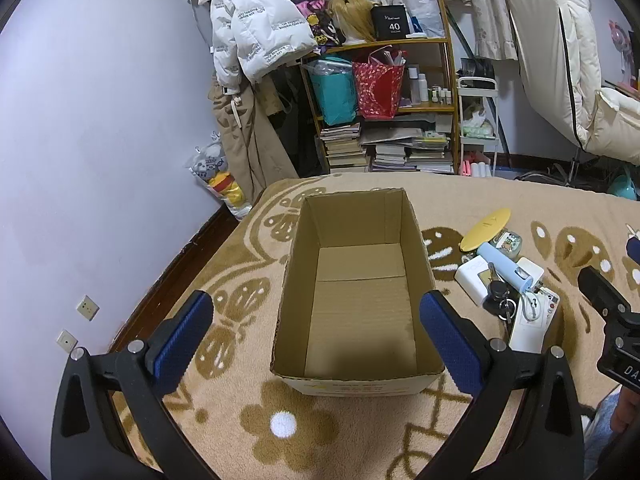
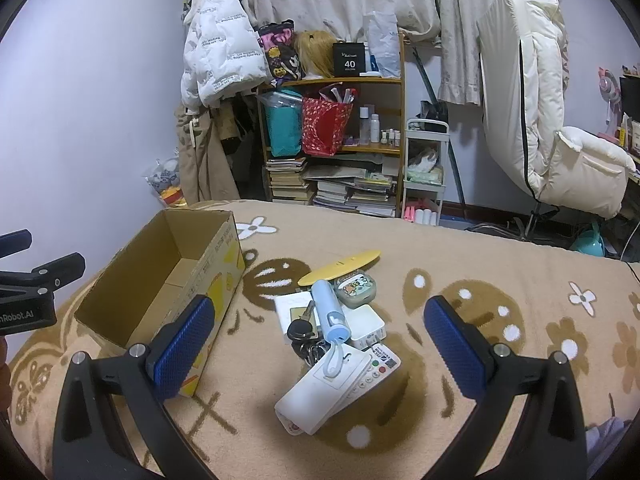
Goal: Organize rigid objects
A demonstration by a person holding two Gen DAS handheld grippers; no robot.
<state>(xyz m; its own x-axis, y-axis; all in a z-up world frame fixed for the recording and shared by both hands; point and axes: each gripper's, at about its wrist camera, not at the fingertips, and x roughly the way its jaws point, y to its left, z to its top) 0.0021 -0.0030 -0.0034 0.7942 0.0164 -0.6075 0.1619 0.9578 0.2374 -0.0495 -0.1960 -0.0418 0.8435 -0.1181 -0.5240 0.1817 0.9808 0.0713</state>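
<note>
Beside the open cardboard box [image 2: 160, 280] on the bed blanket [image 2: 480, 248], heaped within easy reach for loading: white remote [image 2: 320, 392], blue tube [image 2: 330, 312], keys [image 2: 302, 332], yellow oval [image 2: 340, 266]. Left tongs [image 1: 316, 332] spread wide over the empty box, right tongs [image 2: 320, 344] spread wide above the heap, neither gripping anything. Lower items of the heap overlapped, hard to identify.

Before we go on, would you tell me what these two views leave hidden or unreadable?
- Keys, right wrist view: partly buried under the blue tube.
- Remote, right wrist view: button labels too small.
- Cardboard box, left wrist view: front print cut by its rim.
- Right gripper, left wrist view: cropped by edge.
</note>
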